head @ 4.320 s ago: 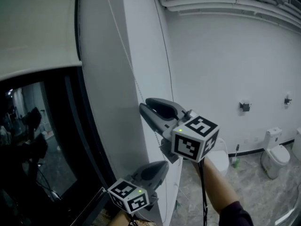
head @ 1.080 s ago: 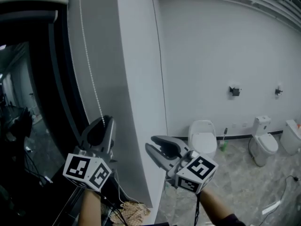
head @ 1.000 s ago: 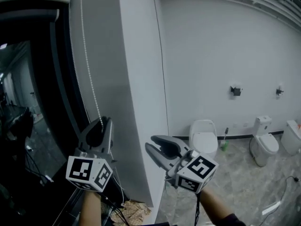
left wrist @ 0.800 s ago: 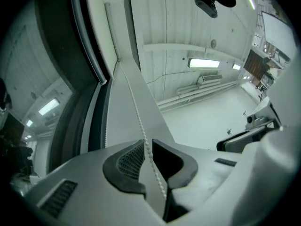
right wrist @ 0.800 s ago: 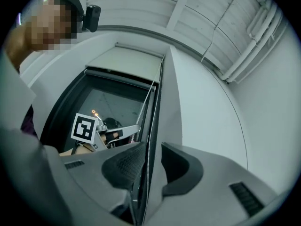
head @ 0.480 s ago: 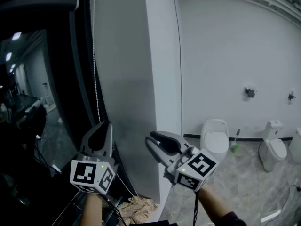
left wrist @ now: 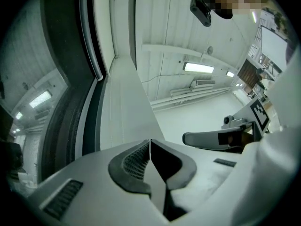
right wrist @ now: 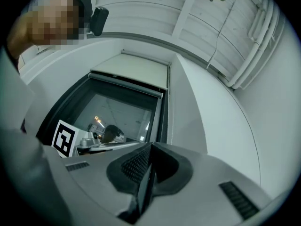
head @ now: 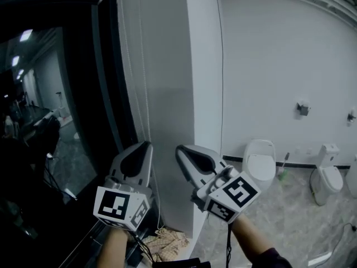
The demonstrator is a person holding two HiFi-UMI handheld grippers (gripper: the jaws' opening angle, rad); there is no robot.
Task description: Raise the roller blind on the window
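Left gripper (head: 144, 148) raised, jaws pressed together; unclear whether pinching anything. Dark window (head: 50, 121) to its left. Cord (head: 142, 94) hanging down just beside its tip, on the right. Blind (right wrist: 134, 72) rolled nearly to the top, high above. Right gripper (head: 180, 149) alongside, jaws together, nothing between them. Two white toilets (head: 261, 162) farther right, against the far wall.

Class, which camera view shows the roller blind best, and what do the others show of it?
The right gripper view: the pale roller blind shows across its full width. The head view catches only a sliver of its lower edge at the picture's top. The left gripper view shows the window frame but no blind.
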